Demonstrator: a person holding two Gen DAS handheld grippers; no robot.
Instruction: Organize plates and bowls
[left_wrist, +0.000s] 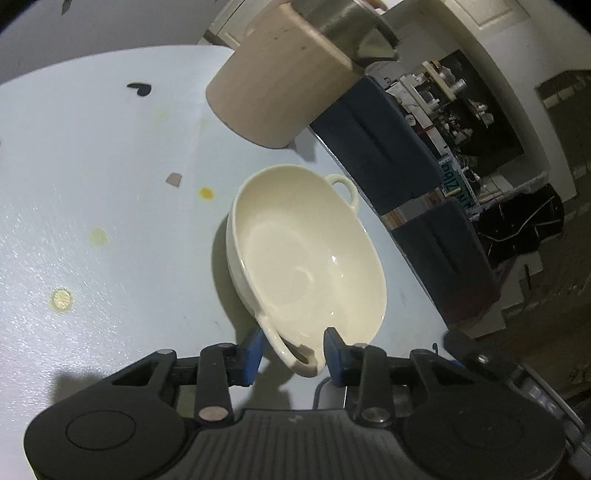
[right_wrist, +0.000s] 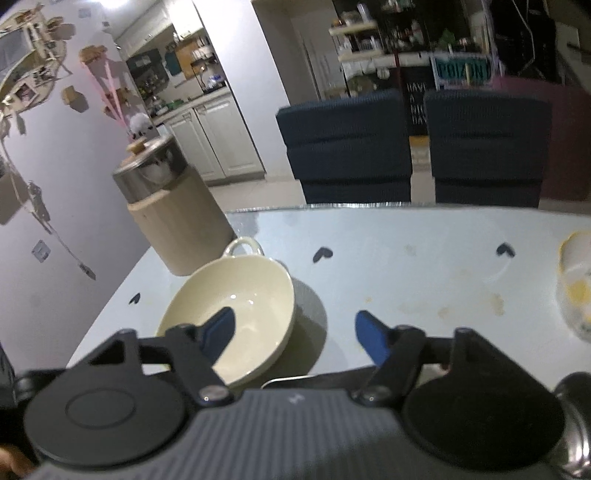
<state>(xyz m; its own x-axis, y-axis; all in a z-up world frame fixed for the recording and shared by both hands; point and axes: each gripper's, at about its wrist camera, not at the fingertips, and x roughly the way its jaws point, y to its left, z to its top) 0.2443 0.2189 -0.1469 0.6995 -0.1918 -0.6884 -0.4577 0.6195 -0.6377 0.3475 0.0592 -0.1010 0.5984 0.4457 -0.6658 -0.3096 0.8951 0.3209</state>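
A cream bowl (left_wrist: 306, 251) with two loop handles sits on the pale blue table (left_wrist: 110, 184). My left gripper (left_wrist: 293, 349) has its blue fingers on either side of the bowl's near handle, which fills the gap between them. The bowl looks tilted in the left wrist view. In the right wrist view the same bowl (right_wrist: 251, 295) sits left of centre, empty. My right gripper (right_wrist: 295, 332) is open and empty above the table, its left finger (right_wrist: 218, 328) in front of the bowl. A white and yellow dish (right_wrist: 578, 280) shows blurred at the right edge.
A round wooden block (left_wrist: 273, 85) with a metal pot (right_wrist: 151, 173) on top stands behind the bowl. Two dark blue chairs (right_wrist: 347, 147) stand at the table's far edge. Yellow stains and small dark marks dot the tabletop. A wall (right_wrist: 55, 203) runs along the left.
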